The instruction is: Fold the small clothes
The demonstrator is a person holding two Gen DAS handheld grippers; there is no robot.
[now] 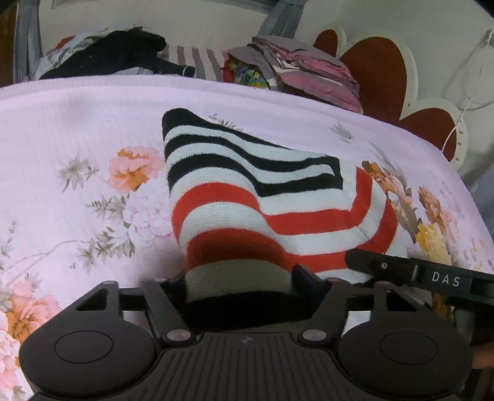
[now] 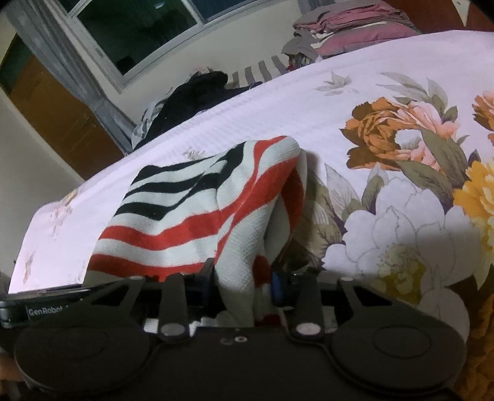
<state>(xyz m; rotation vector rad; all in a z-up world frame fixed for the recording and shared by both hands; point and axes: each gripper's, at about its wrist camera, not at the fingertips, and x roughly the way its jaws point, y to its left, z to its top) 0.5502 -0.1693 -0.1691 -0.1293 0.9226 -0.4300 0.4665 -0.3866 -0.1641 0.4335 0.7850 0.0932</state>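
Note:
A small striped knit garment (image 1: 247, 185), with black-and-white bands at the far end and red-and-white bands nearer, lies partly folded on the floral bedspread (image 1: 77, 123). My left gripper (image 1: 240, 277) is shut on its near hem, which bunches between the fingers. My right gripper (image 2: 244, 277) is shut on the garment's (image 2: 197, 209) other near edge, lifting the cloth into a raised fold. The right gripper's arm (image 1: 432, 277) shows at the right in the left wrist view. The fingertips are hidden by cloth.
Behind the bedspread (image 2: 370, 92) lie a dark heap of clothes (image 1: 117, 52), a stack of folded pink and grey clothes (image 1: 308, 71) and a red-and-cream headboard (image 1: 376, 68). A window (image 2: 139, 24) and a brown door (image 2: 55, 105) are at the far left.

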